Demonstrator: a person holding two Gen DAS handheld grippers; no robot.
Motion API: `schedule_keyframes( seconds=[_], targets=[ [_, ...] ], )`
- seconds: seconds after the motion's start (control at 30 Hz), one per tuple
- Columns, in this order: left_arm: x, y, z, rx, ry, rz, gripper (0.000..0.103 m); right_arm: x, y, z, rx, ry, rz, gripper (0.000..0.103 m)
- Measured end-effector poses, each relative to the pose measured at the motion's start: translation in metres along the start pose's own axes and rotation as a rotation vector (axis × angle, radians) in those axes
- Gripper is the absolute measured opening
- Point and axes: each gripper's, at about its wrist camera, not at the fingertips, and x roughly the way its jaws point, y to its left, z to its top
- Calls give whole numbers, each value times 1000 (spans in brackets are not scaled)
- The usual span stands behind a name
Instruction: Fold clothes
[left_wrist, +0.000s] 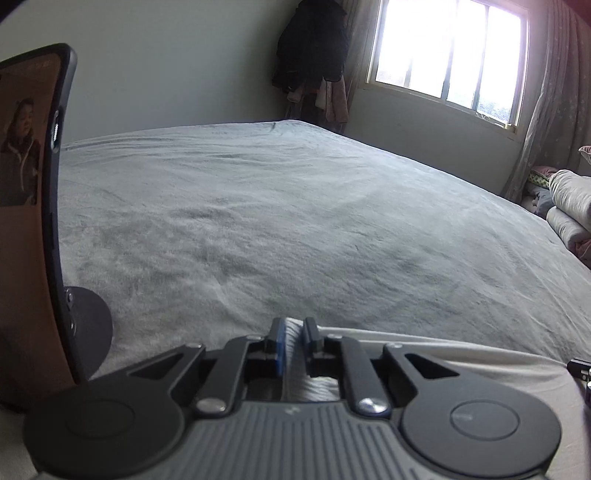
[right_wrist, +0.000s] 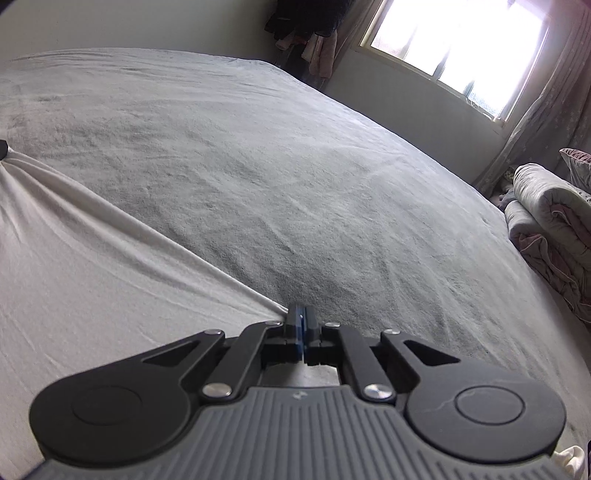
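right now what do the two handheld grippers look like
Both look alike. The left gripper and right gripper each have matte black linkage arms with silver pivot bolts, two round black discs at the sides, a ribbed grey body between them, and black fingers with blue pads. No cables, hands or sleeves show.

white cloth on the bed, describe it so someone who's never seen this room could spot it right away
Start at the big bed under its fuzzy grey blanket. At its near edge lies the white cloth, smooth and thin, stretched taut between the left tool and the right tool. Unlike the rolled quilts at the right, it lies flat and is plain white.
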Motion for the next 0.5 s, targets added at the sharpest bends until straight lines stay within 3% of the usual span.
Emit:
schedule_keyframes(
  seconds=[0.1,0.13,0.23,0.5],
  targets=[
    [-5,-5,1,26,7,-6,47,-4,-4,2,12,5,6,9],
    [-8,-7,2,36,9,0,50,-6,-8,3,24,8,12,11],
    [-17,-14,6,61,13,18,55,-18,-29,0,102,10,30,37],
    [-48,-48,20,96,7,24,72,-43,-124,-47,213,29,-41,40]
  ],
)
